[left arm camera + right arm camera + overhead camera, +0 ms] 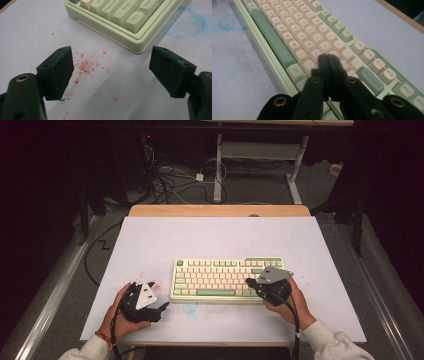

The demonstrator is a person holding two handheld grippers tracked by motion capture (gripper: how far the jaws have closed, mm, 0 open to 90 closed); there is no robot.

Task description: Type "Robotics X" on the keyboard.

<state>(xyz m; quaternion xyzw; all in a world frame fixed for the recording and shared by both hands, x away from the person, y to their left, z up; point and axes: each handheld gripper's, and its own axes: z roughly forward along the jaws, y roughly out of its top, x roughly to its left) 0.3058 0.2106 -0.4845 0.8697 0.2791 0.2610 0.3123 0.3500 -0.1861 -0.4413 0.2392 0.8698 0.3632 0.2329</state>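
On the white worktop [150,240], a pale green keyboard [227,280] with cream and green keycaps lies flat, just ahead of the person's 2 hands and roughly midway between them. Its long side runs across the worktop, parallel to the near edge.

At the keyboard's right end, the right gripper [248,282] hangs over the keys, held in the person's right hand [290,302]. Its jaws are pressed together with nothing between them. In the right gripper view the closed tips [327,60] sit above the cream keys near the right of the letter block, close to the green Alt key [294,70] and the long green space bar [272,42]; whether the tips touch a keycap cannot be told.

Left of the keyboard, the left gripper [163,307] rests low over the bare worktop in the person's left hand [122,317], apart from the keyboard. Its jaws stand wide apart and hold nothing. In the left gripper view they frame a scatter of red specks [85,66] on the white surface, with the keyboard's near-left corner and its Ctrl key [136,21] just beyond them. A faint blue smudge [192,23] marks the worktop beside the keyboard's front edge.
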